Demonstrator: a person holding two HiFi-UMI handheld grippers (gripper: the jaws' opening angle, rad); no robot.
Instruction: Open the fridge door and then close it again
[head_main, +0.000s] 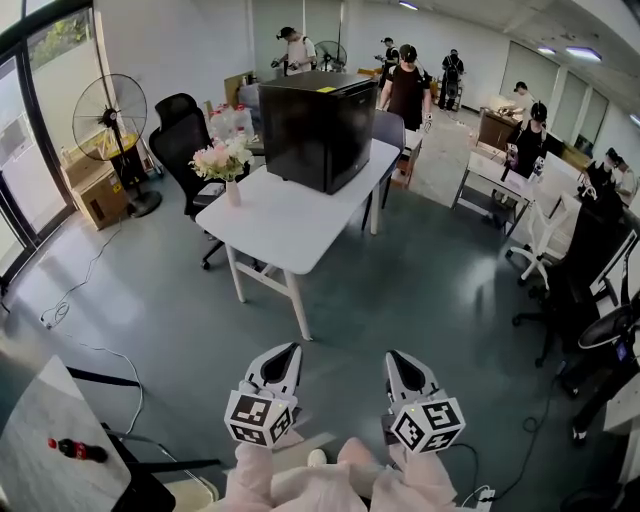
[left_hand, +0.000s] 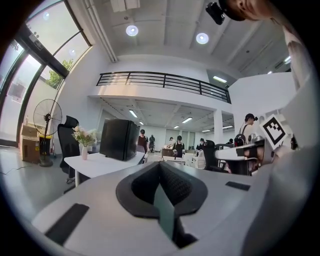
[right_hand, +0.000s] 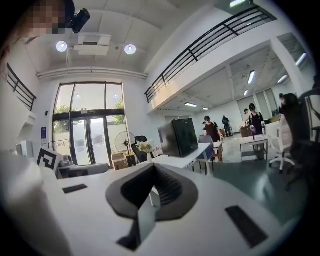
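A black mini fridge (head_main: 318, 130) stands with its door closed at the far end of a white table (head_main: 290, 225), well ahead of me. It also shows small and distant in the left gripper view (left_hand: 119, 139) and in the right gripper view (right_hand: 179, 136). My left gripper (head_main: 290, 347) and right gripper (head_main: 393, 355) are held side by side low in the head view, over the grey floor and well short of the table. Both point level toward the fridge. In each gripper's own view the left jaws (left_hand: 162, 192) and right jaws (right_hand: 150, 192) are shut with nothing between them.
A vase of flowers (head_main: 225, 160) sits on the table's left side. A black office chair (head_main: 182, 135), a standing fan (head_main: 110, 115) and a cardboard box (head_main: 95, 195) are at the left. Several people stand behind the fridge. More desks and chairs (head_main: 540, 230) fill the right. Cables (head_main: 60, 310) trail on the floor.
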